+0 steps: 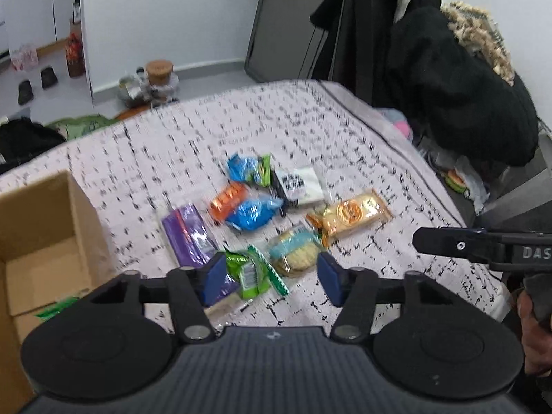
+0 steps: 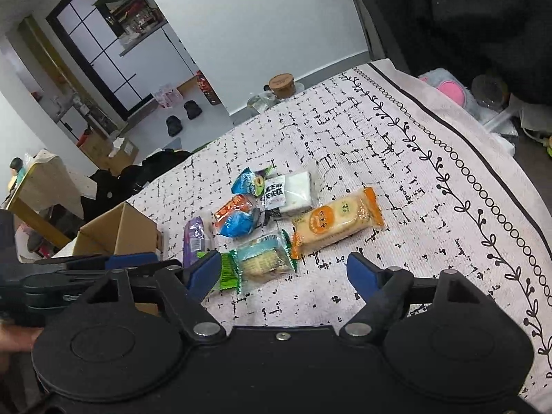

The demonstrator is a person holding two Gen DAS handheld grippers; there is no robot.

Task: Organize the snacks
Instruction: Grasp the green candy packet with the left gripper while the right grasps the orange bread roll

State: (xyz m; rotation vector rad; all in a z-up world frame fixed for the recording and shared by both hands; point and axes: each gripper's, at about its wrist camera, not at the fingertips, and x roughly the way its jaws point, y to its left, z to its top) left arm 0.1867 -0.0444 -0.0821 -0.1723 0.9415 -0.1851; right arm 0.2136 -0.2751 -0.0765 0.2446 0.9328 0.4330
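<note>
Several wrapped snacks lie in a loose pile on the patterned white cloth (image 1: 310, 120): an orange cracker pack (image 1: 350, 215) (image 2: 336, 222), a clear cookie pack (image 1: 296, 253) (image 2: 264, 258), a green pack (image 1: 250, 274) (image 2: 227, 272), a purple pack (image 1: 188, 234) (image 2: 195, 238), blue packs (image 1: 253, 212) (image 2: 238, 222) and a white pack (image 1: 298, 183) (image 2: 293, 191). My left gripper (image 1: 270, 281) is open and empty, just above the green and cookie packs. My right gripper (image 2: 284, 274) is open and empty, near the cookie pack. An open cardboard box (image 1: 41, 241) (image 2: 117, 234) stands left of the pile.
A green packet (image 1: 57, 308) lies inside the box. The right gripper's side (image 1: 483, 245) shows at the right of the left view. Dark coats (image 1: 448, 79) hang beyond the far right edge. A jar with a cork lid (image 1: 158, 79) sits on the floor behind.
</note>
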